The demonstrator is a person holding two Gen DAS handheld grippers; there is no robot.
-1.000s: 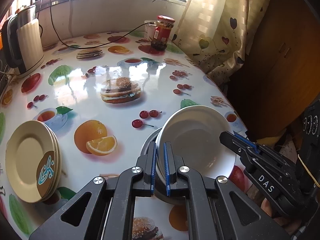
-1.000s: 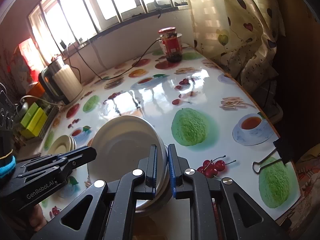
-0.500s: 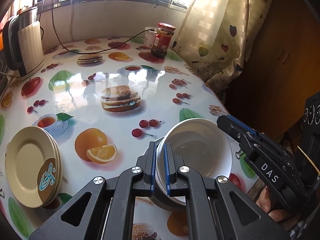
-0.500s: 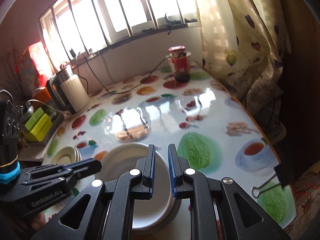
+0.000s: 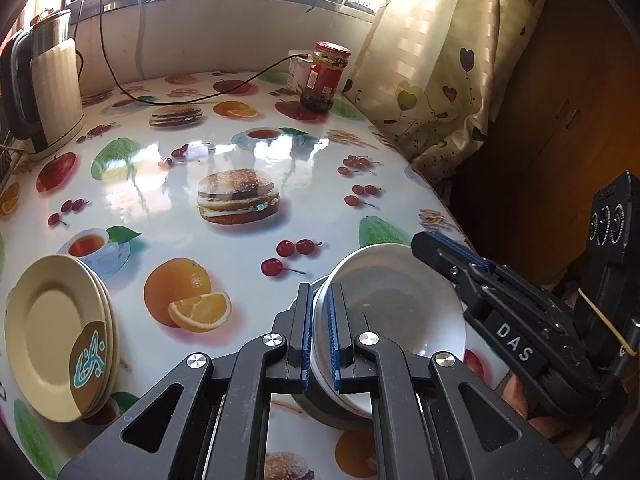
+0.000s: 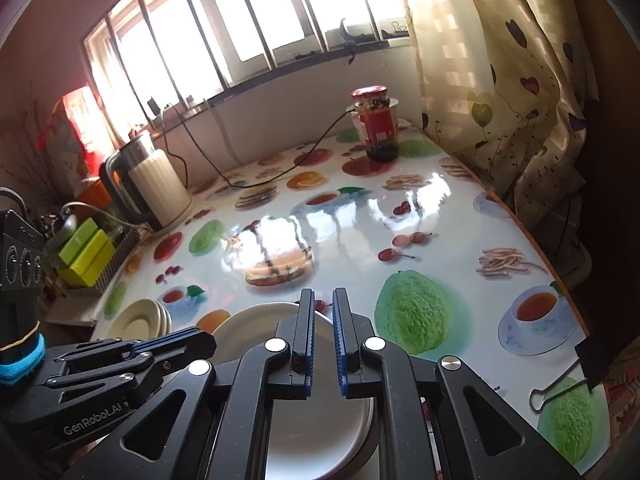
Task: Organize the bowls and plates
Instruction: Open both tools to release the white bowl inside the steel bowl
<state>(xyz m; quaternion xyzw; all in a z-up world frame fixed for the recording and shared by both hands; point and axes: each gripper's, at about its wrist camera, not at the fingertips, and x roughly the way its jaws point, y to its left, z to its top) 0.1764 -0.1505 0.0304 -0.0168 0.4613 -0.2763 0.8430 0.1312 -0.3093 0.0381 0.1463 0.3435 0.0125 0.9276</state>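
Mid table (image 5: pixel 168 208) wide open, room to pass thru centre of left-wrist frame. Kettle (image 5: pixel 48 92) blocks upper left, cable (image 5: pixel 200 98) trails across top, jar (image 5: pixel 326 78) top centre-right. Plate stack (image 5: pixel 60 336) sits lower left. Curtain (image 5: pixel 440 80) crowds right edge. Binder clip (image 6: pixel 560 384) at lower right in right-wrist frame.

Strong daylight is admitted through the barred window (image 6: pixel 248 20); white glare is thrown across the glossy table (image 6: pixel 400 196) centre. Edges are bent and darkened by fisheye distortion.
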